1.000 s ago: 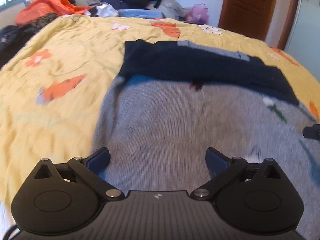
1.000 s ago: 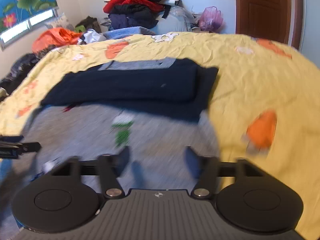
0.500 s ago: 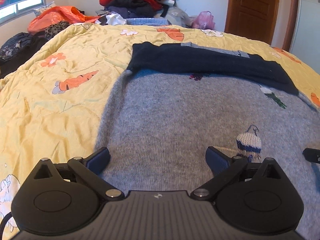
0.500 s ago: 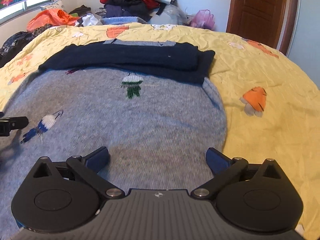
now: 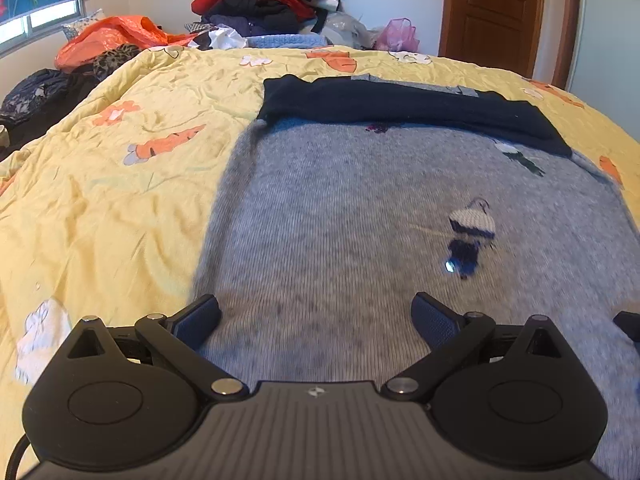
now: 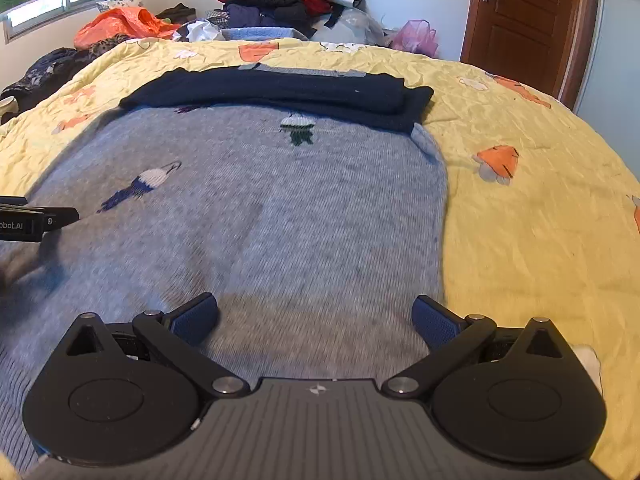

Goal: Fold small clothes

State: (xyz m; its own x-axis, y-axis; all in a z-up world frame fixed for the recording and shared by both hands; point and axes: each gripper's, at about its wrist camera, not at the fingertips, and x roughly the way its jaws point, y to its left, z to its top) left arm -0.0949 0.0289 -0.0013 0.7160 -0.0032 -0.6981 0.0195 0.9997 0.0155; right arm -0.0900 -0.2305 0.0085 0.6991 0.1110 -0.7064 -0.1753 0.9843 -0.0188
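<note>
Bedroom, daylight from the left window; wrinkled yellow cotton quilt printed with orange carrots and white flowers (image 5: 132,208) covers the bed and is my work surface. Heap of red and dark clothes (image 5: 272,4) at the far side, brown wooden door (image 6: 520,20) beyond.

Change since a second ago: both views were smeared then, with the cameras low and sweeping over the knit. Now the frames are nearly sharp and the far edge of the bed sits lower in view. Both my tools have pulled back and slowed. My reading: a smoothing or positioning pass is over and the garment is ready for its next fold.

Task item: grey knitted sweater with small embroidered figures (image 5: 344,216), lying flat on the quilt directly ahead of both tools. Its dark navy folded upper part (image 6: 280,90) lies across the far end as a thick, straight band. The knit is ribbed and soft; its left and right side edges curve smoothly, with no bunching visible.

Left gripper (image 5: 316,320): jaws spread wide, nothing between them, over the near left part of the sweater. Right gripper (image 6: 316,318): jaws likewise spread, empty, near the right side edge. Blue textured pads (image 6: 432,322) clean.

Contact with the cloth: cannot tell.
</note>
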